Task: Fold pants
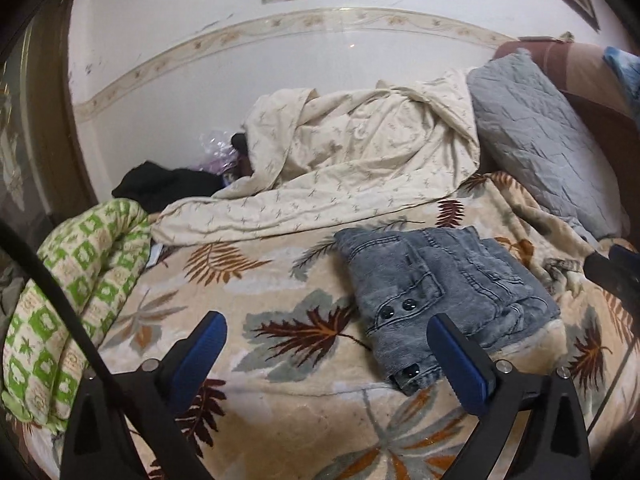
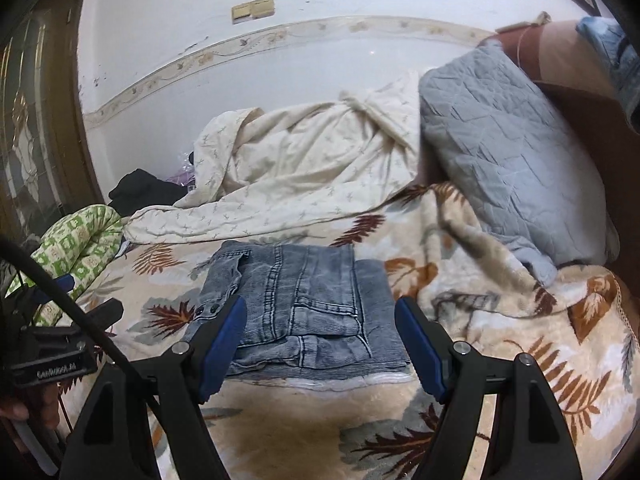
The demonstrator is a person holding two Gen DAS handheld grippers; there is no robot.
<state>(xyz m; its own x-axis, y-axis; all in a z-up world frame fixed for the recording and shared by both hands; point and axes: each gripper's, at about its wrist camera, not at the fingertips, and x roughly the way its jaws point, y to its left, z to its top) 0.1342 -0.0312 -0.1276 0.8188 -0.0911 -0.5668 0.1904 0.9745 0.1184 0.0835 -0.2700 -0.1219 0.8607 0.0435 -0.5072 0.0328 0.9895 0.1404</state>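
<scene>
The pants (image 1: 440, 280) are grey-blue denim, folded into a compact stack on the leaf-print blanket (image 1: 280, 280). My left gripper (image 1: 326, 322) stands open just short of them. Only blanket shows between its blue pads, and its right finger (image 1: 456, 360) overlaps the stack's near corner in the view. In the right wrist view the folded pants (image 2: 304, 300) lie straight ahead. My right gripper (image 2: 322, 304) is open and frames their near edge, with neither pad pressing on the cloth. The left gripper's body (image 2: 52, 344) shows at the left edge of that view.
A crumpled cream duvet (image 1: 360, 160) lies behind the pants against the wall. A grey quilted pillow (image 1: 540, 152) leans on the brown headboard at the right. A green patterned quilt (image 1: 80, 280) and a black garment (image 1: 168, 188) sit at the left.
</scene>
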